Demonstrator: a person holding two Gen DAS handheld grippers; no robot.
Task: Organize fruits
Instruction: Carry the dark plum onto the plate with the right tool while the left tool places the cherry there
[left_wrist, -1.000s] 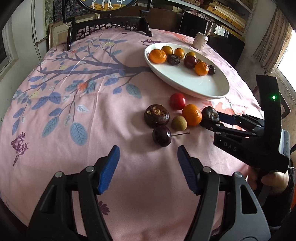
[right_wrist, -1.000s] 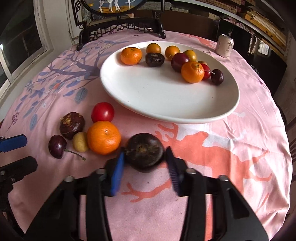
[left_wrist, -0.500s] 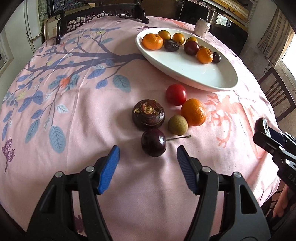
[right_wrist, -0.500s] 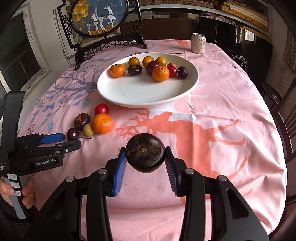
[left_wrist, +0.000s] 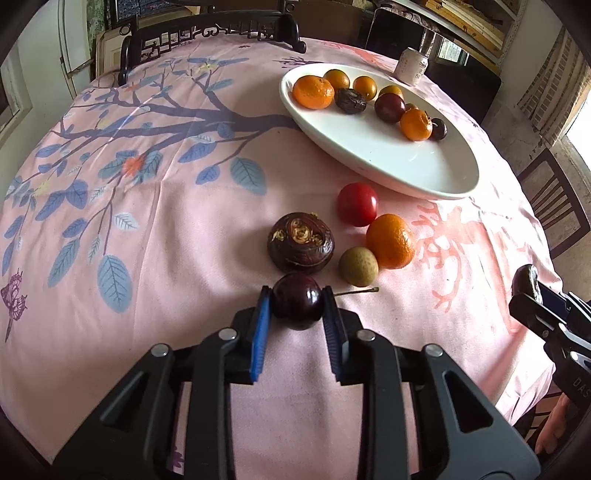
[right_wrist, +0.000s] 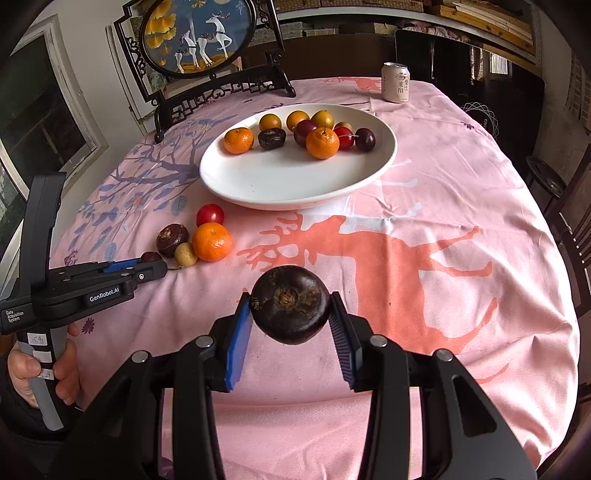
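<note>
Pink printed tablecloth (left_wrist: 184, 258) | dark stemmed cherry (left_wrist: 296, 300) clamped by left gripper (left_wrist: 296, 314) | dark round water chestnut (right_wrist: 290, 304) gripped aloft in right gripper (right_wrist: 290, 325), likely for white oval plate (right_wrist: 258, 184)

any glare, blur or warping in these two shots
Left wrist view: heavy fisheye bowing of the table edge, dark vignette corners, a blown-out window at the right edge, soft sheen on the white plate; the cherry is sharp. Right wrist view: the same barrel warp, no blur, the water chestnut crisp, even daylight.
</note>
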